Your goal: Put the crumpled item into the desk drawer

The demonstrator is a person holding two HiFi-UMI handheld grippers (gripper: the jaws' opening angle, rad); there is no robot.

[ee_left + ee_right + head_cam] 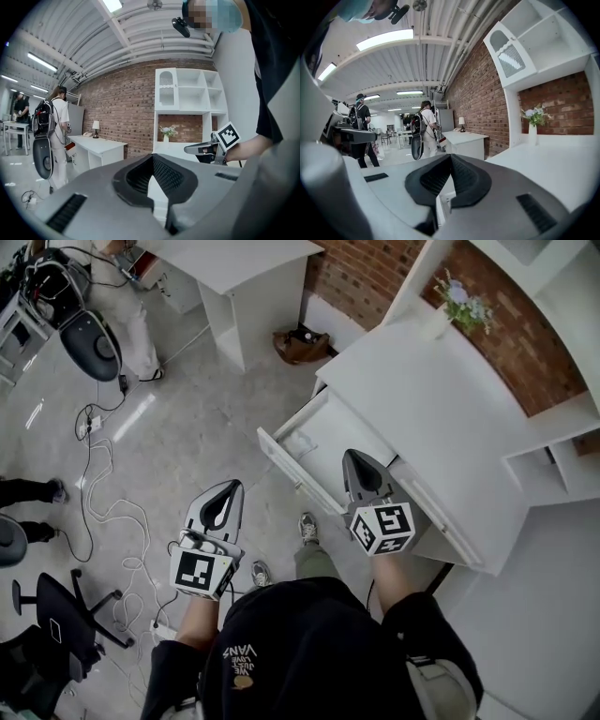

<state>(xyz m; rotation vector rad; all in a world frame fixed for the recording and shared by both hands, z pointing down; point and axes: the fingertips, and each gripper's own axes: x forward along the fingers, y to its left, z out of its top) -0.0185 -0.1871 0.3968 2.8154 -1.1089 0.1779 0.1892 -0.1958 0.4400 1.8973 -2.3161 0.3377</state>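
In the head view, our left gripper [225,498] and right gripper [364,472] hang closed beside the pulled-out desk drawer [330,439]. We find no crumpled item anywhere, so pushing the drawer in now might leave it out; our black top [309,643] reads "VANS". The left gripper view, then the right gripper view, show jaws pressed together on nothing.

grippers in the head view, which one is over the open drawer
The right gripper: its shut, empty jaws sit over the open drawer. The left gripper is off to the side, above the grey floor.
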